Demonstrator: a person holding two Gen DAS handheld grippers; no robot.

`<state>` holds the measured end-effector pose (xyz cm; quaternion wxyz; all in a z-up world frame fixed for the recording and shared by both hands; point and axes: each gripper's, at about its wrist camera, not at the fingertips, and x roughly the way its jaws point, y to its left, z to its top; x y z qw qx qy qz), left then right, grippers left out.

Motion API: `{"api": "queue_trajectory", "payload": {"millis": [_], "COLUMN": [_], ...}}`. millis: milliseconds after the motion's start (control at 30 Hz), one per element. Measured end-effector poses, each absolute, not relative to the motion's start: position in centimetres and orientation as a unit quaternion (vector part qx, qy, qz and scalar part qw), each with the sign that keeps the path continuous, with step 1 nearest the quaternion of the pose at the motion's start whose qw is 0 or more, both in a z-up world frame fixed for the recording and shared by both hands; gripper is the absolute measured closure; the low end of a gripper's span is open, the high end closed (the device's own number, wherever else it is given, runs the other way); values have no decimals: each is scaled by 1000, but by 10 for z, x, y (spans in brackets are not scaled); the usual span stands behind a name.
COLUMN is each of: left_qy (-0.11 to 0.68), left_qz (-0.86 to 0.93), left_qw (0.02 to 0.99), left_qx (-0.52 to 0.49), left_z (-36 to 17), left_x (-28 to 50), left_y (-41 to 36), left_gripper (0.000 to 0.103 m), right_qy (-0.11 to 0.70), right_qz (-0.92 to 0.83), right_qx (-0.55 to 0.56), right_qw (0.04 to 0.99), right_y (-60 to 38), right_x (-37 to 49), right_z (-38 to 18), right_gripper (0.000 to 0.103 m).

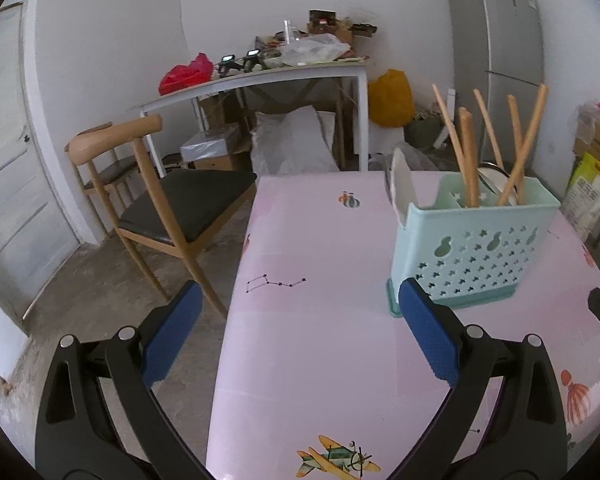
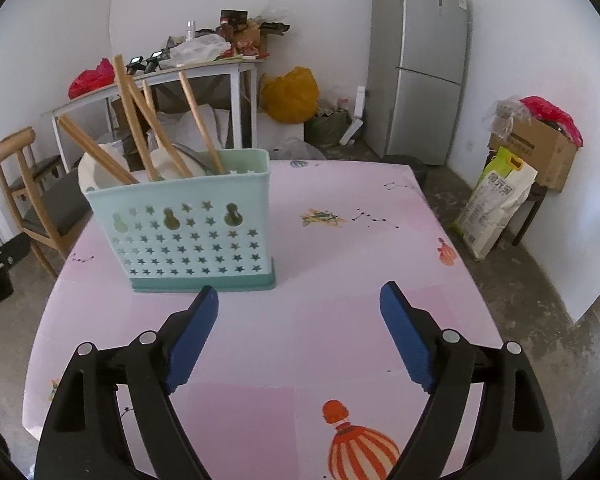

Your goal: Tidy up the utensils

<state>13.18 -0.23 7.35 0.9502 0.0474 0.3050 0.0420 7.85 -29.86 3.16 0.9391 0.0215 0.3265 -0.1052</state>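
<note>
Left wrist view:
Your left gripper (image 1: 300,320): jaws wide apart, nothing between the pads, poised over the near edge of the pink table (image 1: 320,240).
Utensil holder (image 1: 476,248): ahead and to the right of your left gripper, its lower corner just beyond the right blue pad; long side runs across the view.
Wooden utensils (image 1: 470,152): handles upright and splayed, all standing in the holder.

Right wrist view:
Your right gripper (image 2: 299,306): jaws wide, empty, over bare tabletop.
Holder position: ahead and left of centre, its base just beyond the left pad.
Loose utensils: none visible on the table.
Nearer hand, judged: about equal; each gripper has the holder on its inner side.
</note>
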Motion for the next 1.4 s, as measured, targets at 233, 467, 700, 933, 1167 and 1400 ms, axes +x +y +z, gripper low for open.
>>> {"api": "queue_trajectory", "payload": {"millis": [233,467,700,933,1167,1400], "left_qy": [328,343,347,351,352,353], "left_qz": [46,41,36,32,31,30], "left_qw": [943,938,937,935,935,935], "left_qx": [42,26,23,28,28,29], "left_z": [69,67,65,63,62,62], "left_x": [134,136,138,138,138,138], "left_y": [-1,4,3,2,2,1], "left_gripper": [8,8,8,8,8,8], "right_qy": [332,337,338,339,339,337], "right_qz": [-106,-104,-101,-101,-101,-100], "right_qx": [26,25,23,23,25,23], "right_qw": [937,935,935,935,935,936], "right_y": [-301,-298,-295,-295,-296,-297], "right_x": [81,82,83,82,82,82], "right_z": [31,30,31,31,31,31], "right_gripper": [22,22,22,22,22,22]}}
